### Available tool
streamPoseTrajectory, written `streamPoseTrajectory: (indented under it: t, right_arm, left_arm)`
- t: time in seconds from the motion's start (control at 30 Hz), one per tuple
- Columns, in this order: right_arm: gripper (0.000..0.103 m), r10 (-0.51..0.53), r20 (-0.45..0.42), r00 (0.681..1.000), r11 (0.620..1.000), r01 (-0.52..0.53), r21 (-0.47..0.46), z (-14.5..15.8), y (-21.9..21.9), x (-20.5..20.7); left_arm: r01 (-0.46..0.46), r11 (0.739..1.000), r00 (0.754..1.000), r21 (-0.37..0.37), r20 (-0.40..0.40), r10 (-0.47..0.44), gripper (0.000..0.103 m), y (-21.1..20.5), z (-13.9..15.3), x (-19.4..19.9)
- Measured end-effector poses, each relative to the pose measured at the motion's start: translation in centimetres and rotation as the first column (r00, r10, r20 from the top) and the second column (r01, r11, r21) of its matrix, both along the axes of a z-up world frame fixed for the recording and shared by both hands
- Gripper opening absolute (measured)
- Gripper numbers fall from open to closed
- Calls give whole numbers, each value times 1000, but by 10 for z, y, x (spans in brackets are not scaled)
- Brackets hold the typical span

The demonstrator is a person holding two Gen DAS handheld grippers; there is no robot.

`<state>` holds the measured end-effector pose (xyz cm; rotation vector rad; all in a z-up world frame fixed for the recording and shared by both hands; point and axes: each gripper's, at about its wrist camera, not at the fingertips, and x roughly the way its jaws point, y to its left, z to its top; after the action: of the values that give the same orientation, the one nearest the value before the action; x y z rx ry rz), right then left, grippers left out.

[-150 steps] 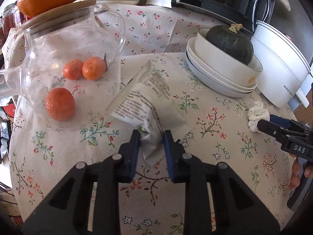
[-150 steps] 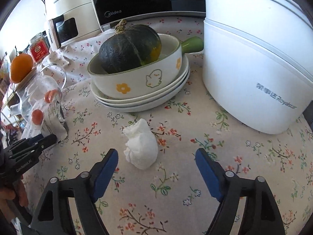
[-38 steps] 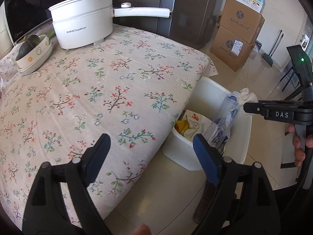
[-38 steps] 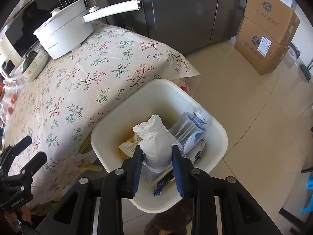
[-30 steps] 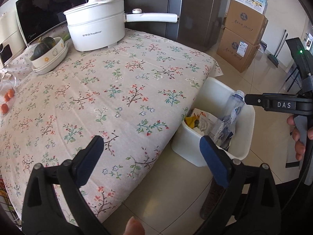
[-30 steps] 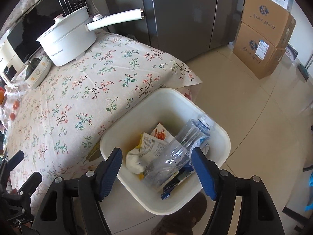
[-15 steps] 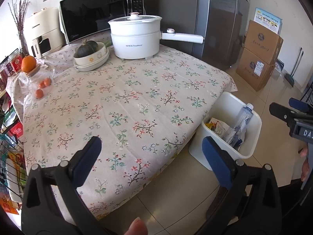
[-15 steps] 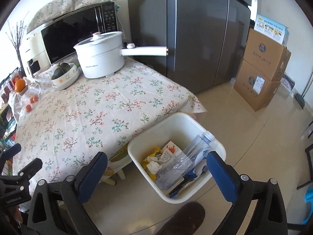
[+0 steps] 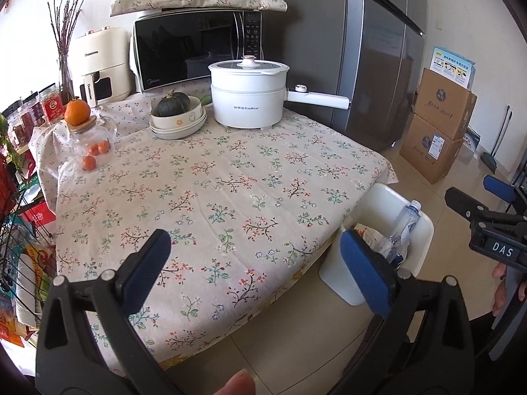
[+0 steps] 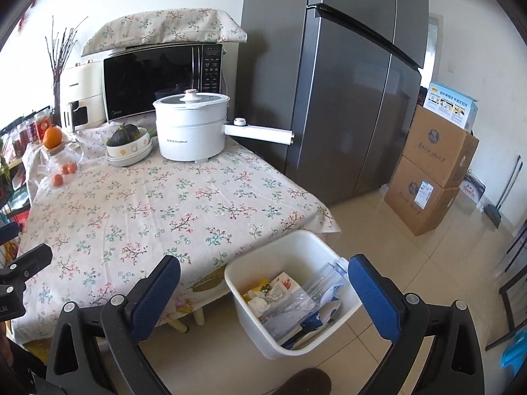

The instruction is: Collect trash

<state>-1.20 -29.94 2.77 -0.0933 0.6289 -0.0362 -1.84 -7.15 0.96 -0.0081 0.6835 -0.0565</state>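
In the left wrist view the left gripper [image 9: 253, 263] hung with jaws spread and empty above the worktop [image 9: 210, 177], while in the right wrist view the right gripper [image 10: 263, 293] was likewise spread, the trash lying in the bin [image 10: 245, 306] at lower centre, evidently deposited.

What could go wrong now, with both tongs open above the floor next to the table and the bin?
1. The plastic bottle leans out over the rim of the white bin; a bump might tip it onto the floor.
2. The bin stands close under the hanging tablecloth, so a swinging left tongs or right tongs may snag the cloth and shift the white pot.
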Motion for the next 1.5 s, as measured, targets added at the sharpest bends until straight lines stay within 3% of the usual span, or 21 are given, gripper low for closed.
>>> streamPoseTrajectory:
  t: [1.5]
  right_arm:
    - [103, 24, 12, 1000, 1000, -24, 12, 0, 4, -3]
  left_arm:
    - [14, 1000, 999, -7, -28, -14, 102, -5, -6, 2]
